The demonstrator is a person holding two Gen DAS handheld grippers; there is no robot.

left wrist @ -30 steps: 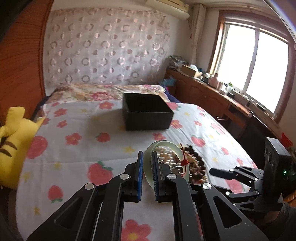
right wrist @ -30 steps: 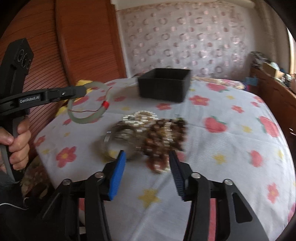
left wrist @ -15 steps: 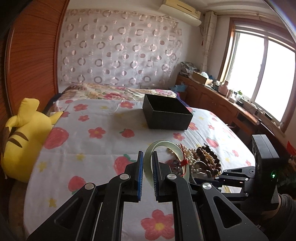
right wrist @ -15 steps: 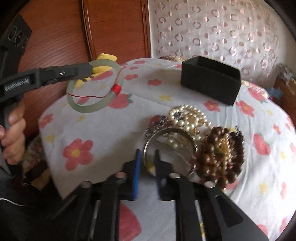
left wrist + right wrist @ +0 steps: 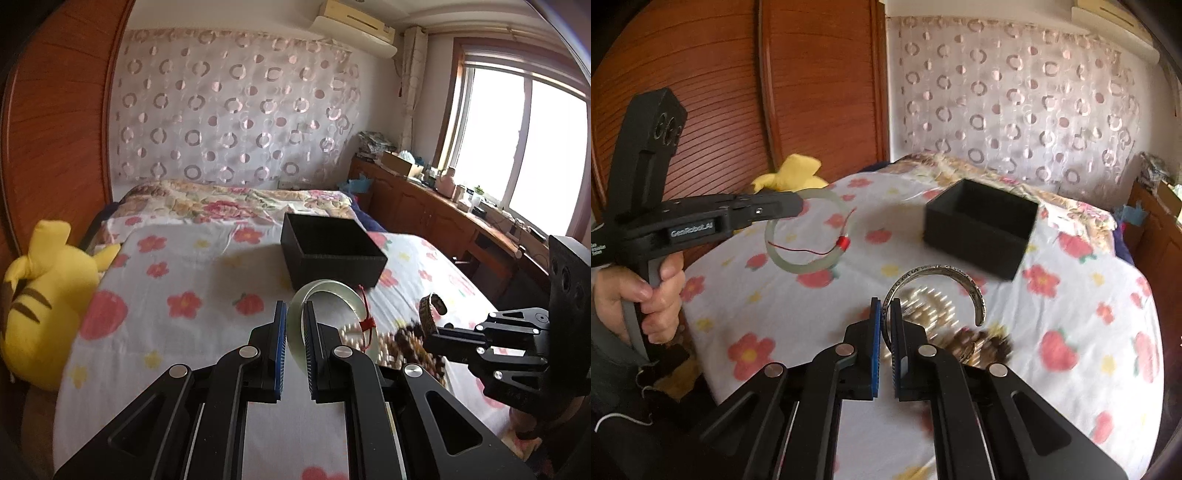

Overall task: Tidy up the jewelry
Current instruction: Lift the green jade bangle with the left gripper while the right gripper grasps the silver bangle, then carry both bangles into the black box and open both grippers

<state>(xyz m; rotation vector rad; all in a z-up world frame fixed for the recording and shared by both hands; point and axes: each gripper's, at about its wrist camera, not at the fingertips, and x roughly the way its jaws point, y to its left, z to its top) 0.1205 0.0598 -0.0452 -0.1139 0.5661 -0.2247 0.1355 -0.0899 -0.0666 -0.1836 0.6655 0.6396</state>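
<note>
My left gripper [image 5: 294,308] is shut on a pale green jade bangle [image 5: 328,288] with a red thread, held above the bed; the bangle also shows in the right wrist view [image 5: 807,264]. My right gripper [image 5: 885,304] is shut on a silver cuff bracelet [image 5: 945,273], lifted off the bed; the cuff shows edge-on in the left wrist view [image 5: 428,310]. Below lies a blurred pile of pearl and brown bead bracelets [image 5: 960,332], also seen in the left wrist view [image 5: 402,339]. An open black box [image 5: 332,254] sits farther up the bed, also in the right wrist view [image 5: 979,232].
The bed has a white cover with red flowers and strawberries [image 5: 177,295]. A yellow plush toy [image 5: 40,295] lies at its left edge. A wooden wardrobe [image 5: 738,92] stands behind. A wooden cabinet [image 5: 443,210] runs under the window at right.
My right gripper closed on the silver cuff and lifted it off the pile. My left gripper rose and moved toward the black box with the jade bangle.
</note>
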